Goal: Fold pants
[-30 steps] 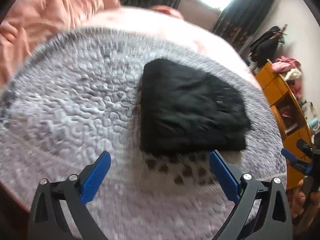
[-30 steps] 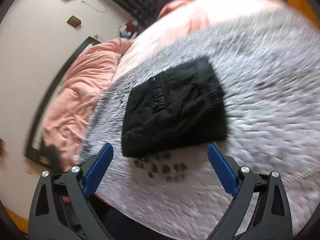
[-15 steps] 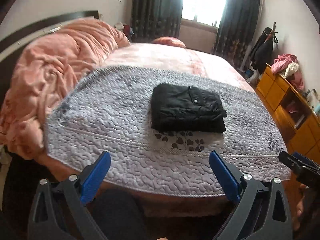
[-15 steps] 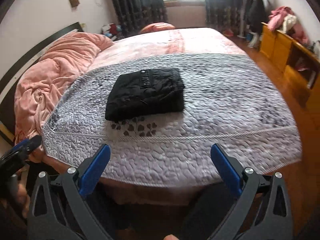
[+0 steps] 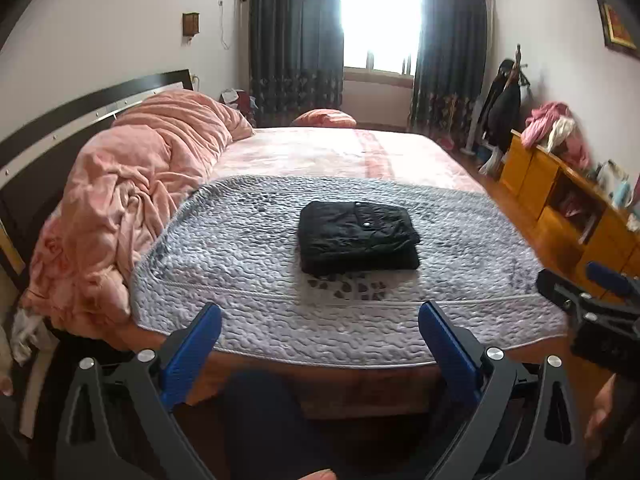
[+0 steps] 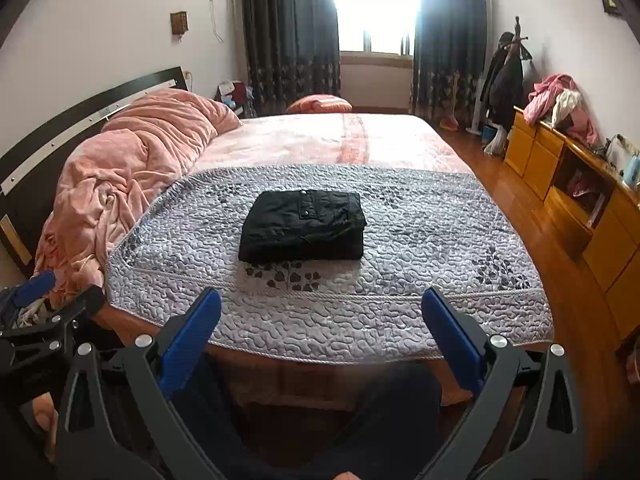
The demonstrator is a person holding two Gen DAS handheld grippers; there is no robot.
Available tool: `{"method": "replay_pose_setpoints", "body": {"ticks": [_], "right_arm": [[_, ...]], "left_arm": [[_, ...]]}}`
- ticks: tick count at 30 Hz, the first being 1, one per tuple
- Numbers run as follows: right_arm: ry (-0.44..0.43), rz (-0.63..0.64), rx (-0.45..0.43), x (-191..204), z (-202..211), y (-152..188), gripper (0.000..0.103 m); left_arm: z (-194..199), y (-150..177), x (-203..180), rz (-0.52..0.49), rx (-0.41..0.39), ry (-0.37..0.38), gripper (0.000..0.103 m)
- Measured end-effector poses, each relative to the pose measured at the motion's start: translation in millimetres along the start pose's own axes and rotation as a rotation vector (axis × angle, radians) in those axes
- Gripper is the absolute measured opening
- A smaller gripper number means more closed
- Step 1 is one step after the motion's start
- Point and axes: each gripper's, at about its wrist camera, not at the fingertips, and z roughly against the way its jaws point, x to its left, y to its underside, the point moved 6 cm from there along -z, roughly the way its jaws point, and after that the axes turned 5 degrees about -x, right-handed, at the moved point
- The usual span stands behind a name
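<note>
Left tool (image 5: 319, 322): blue-padded fingers spread wide, holding nothing; held level off the near edge of the bed, pointing straight across it toward the pants.
Right tool (image 6: 321, 307): fingers likewise wide apart, nothing between them; also off the near edge of the bed, level, aimed at the pants. In the left wrist view it shows at the right border, its blue tip toward the bed.
Person's legs (image 6: 392, 408): dark trousers low in both views, just in front of the near bed edge, below the tools.
Grey quilt (image 6: 420, 240): quilted, pale grey with a dark leaf print; covers the near part of the bed and hangs over its near edge.
Pants (image 6: 302, 226): black, folded into a compact rectangle, flat on the grey quilt at about its middle, well apart from both tools; a snap button shows on the top layer.
Pink duvet (image 6: 132, 160): bunched along the left side of the bed, against the dark headboard (image 6: 80, 108).
Wooden cabinet (image 6: 580, 200): right of the bed on a wood floor, pink clothes piled on top.
Window (image 6: 374, 4): beyond the far end of the bed, bright, between dark curtains.
Writing: no label or brand legible anywhere.
</note>
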Motion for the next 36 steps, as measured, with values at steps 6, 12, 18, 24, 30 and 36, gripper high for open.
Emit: {"method": "replay_pose_setpoints", "body": {"ticks": [6, 12, 18, 24, 30, 36], "right_arm": [[0.014, 0.007, -0.034, 4.0, 15.1, -2.7, 0.100], [0.027, 0.004, -0.030, 4.3, 14.1, -0.6, 0.100], [0.044, 0.012, -0.028, 4.9, 11.0, -1.3, 0.100], [0.042, -0.002, -0.021, 2.2, 1.5, -0.9, 0.100], [0.029, 0.008, -0.003, 5.7, -7.9, 0.4, 0.100], [0.027, 0.009, -0.001, 7.7, -11.3, -0.1, 0.100]], "left_arm": [[-2.1, 9.9, -3.1, 0.006, 0.037, 0.019, 0.099], [-8.9, 16.8, -0.4, 0.040, 0.071, 0.040, 0.099], [-10.8, 12.6, -1.4, 0.031, 0.057, 0.035, 0.099], [-12.4, 6.0, -5.1, 0.022, 0.046, 0.034, 0.099], [-16.9, 3.4, -1.4, 0.038, 0.045, 0.026, 0.099], [-20.9, 2.5, -0.2, 0.039, 0.046, 0.008, 0.099]]}}
